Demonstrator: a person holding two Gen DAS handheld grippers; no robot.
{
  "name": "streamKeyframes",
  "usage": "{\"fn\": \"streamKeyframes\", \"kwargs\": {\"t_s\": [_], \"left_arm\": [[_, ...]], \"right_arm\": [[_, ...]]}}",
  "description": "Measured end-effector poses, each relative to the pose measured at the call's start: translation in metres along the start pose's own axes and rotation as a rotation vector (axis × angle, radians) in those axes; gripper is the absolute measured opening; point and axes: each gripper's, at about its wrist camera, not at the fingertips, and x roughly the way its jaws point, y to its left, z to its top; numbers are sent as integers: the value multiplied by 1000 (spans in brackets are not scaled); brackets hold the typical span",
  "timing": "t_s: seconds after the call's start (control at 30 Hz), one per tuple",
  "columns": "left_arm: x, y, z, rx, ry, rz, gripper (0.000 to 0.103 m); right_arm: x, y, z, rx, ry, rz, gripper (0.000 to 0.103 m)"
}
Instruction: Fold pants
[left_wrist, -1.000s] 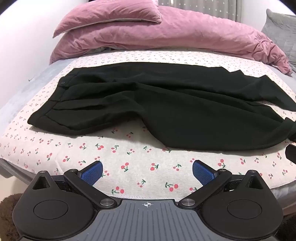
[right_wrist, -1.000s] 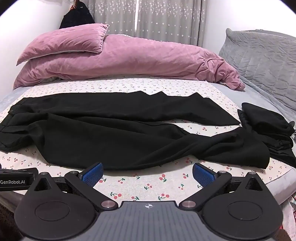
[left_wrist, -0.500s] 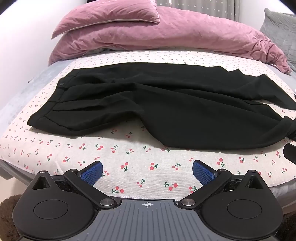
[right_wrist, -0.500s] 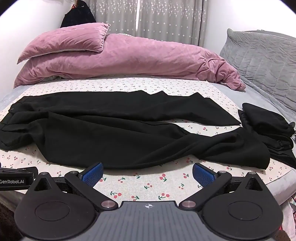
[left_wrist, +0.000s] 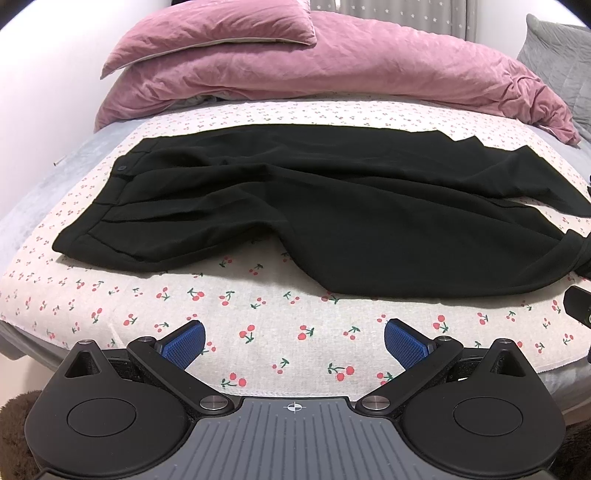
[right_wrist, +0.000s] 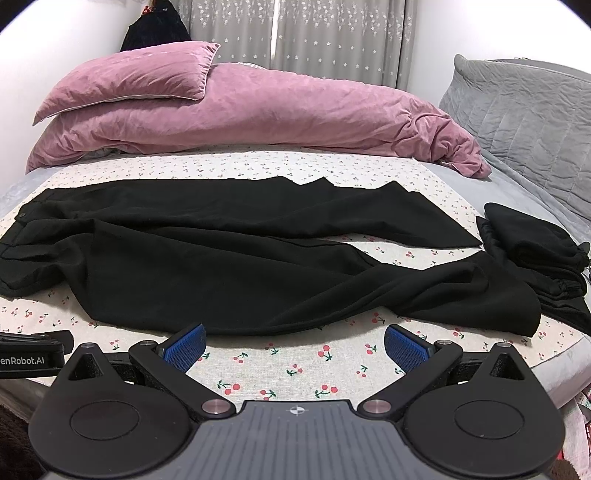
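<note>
Bedroom, bed filling the view under soft, even light.
A cherry-print sheet (right_wrist: 295, 354) covers the mattress; at the far side a pink pillow (right_wrist: 129, 83) sits atop a rumpled pink duvet (right_wrist: 295, 114). Grey star-patterned curtains (right_wrist: 332, 40) hang behind, white wall (left_wrist: 44, 92) on the left, quilted grey headboard (right_wrist: 524, 110) on the right.

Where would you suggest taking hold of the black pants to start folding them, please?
Probably grip the near leg's hem with the right gripper and the near waistband corner with the left gripper, both from the front bed edge, since those edges lie flat, exposed and closest.
</note>
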Motion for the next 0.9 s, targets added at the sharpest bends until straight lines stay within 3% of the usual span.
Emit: {"fn": "streamKeyframes", "kwargs": {"t_s": [0.9], "left_arm": [[4,-3,-1,21,1,-10,103]], "right_arm": [[4,-6,-2,1,12,-1,103]]}}
